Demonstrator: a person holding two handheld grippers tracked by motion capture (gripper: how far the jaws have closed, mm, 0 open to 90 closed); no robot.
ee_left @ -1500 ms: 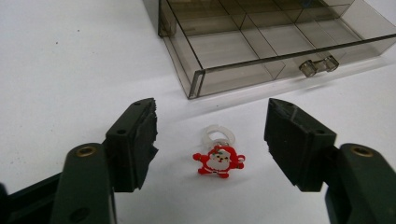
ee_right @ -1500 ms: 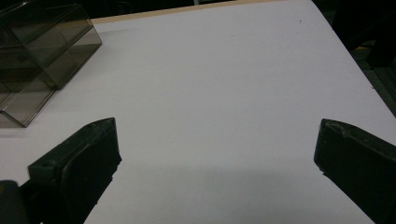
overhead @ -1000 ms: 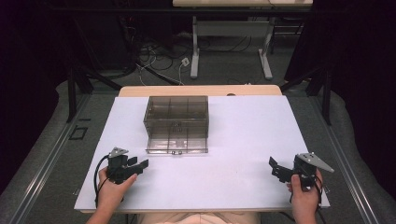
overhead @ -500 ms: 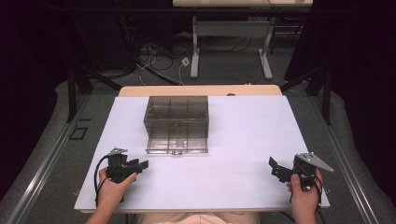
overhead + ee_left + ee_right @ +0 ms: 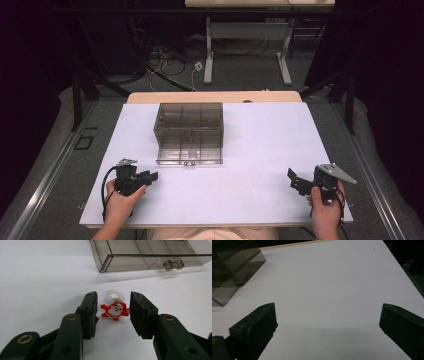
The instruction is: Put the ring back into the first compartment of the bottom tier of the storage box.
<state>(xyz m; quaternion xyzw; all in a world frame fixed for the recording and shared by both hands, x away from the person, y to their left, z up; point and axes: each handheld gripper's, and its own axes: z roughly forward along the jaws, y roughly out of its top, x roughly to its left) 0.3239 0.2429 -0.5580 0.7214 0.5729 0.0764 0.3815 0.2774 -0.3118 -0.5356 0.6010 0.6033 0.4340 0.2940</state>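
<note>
A small red-and-white Santa ring with a clear plastic band lies on the white table, between the jaws of my left gripper. Those jaws have just been closing; the right pad is at the figure's edge and a narrow gap remains at the left pad. In the high view the left gripper sits at the front left. A smoke-tinted clear drawer box stands beyond it with its bottom drawer pulled out. My right gripper rests at the front right, its jaws wide open over bare table.
The table's front edge runs just behind both hands. Beyond the far edge stand a wooden strip, dark frame legs and floor cables. The box's corner shows at the upper left of the right gripper view.
The left gripper's jaws have drawn closer together. Both hands have stayed where they were.
</note>
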